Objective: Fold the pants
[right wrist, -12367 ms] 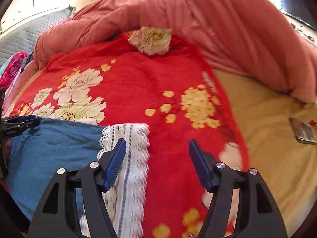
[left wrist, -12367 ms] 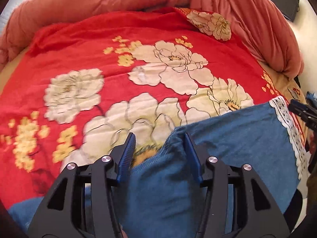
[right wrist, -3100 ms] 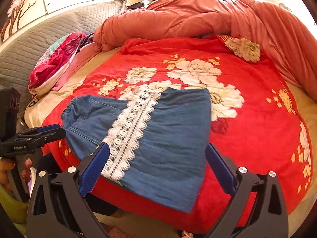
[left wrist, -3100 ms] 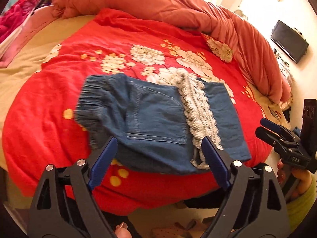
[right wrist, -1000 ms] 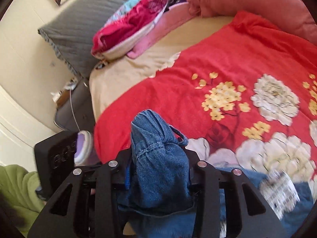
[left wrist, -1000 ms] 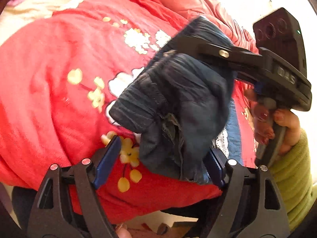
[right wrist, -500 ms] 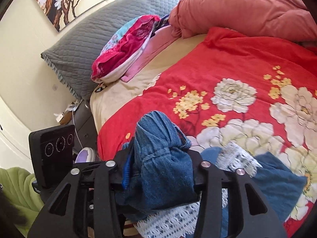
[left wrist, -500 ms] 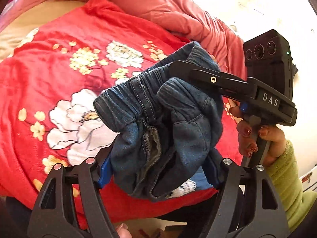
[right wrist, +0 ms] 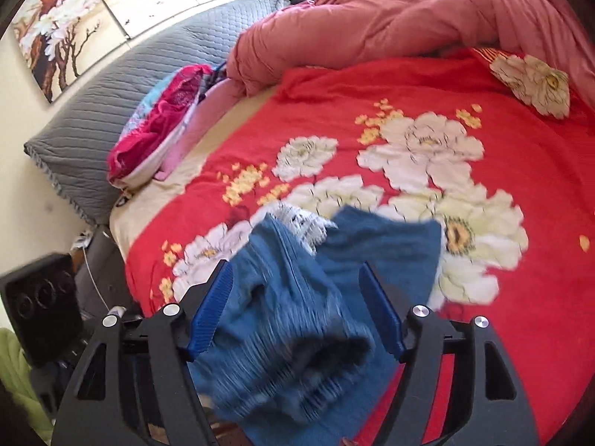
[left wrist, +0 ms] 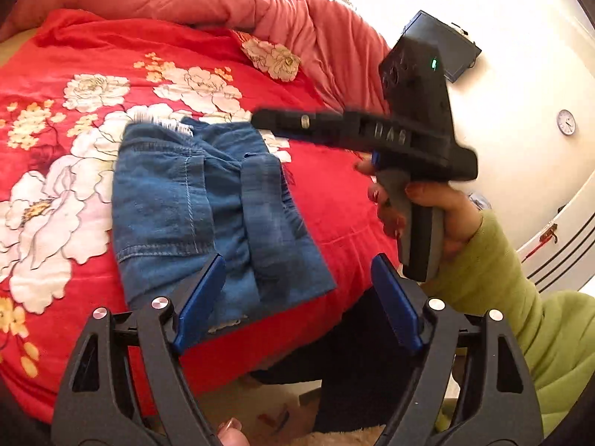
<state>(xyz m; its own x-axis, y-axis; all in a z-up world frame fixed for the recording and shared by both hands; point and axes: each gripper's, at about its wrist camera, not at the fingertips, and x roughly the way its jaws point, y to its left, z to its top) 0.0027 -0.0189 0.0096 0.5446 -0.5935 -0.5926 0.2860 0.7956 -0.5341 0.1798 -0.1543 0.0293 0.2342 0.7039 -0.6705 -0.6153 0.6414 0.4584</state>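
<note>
Red floral bedspread (right wrist: pixel 520 171) covered the bed; pink duvet (right wrist: pixel 390 11) bunched behind; grey headboard (right wrist: pixel 111 85); wall clock (left wrist: pixel 566 122) noted

— See the right gripper (right wrist: pixel 295 306)? Its jaws have just been opening, and the denim pants (right wrist: pixel 297 319) lie bunched between them, blurred.

— Yes, on the red flowered bedspread (right wrist: pixel 520 171). Grey headboard (right wrist: pixel 111 104) behind.

Blue denim pants (left wrist: pixel 208 204) with white lace trim, centre frame. Red bedspread (left wrist: pixel 334 200) printed with white and yellow flowers. Salmon-pink duvet (right wrist: pixel 390 18) along the top. Grey quilted headboard (right wrist: pixel 111 85), upper left. Lime-green sleeve (left wrist: pixel 520 297), lower right. Black grippers, blue pads (left wrist: pixel 202 297).
</note>
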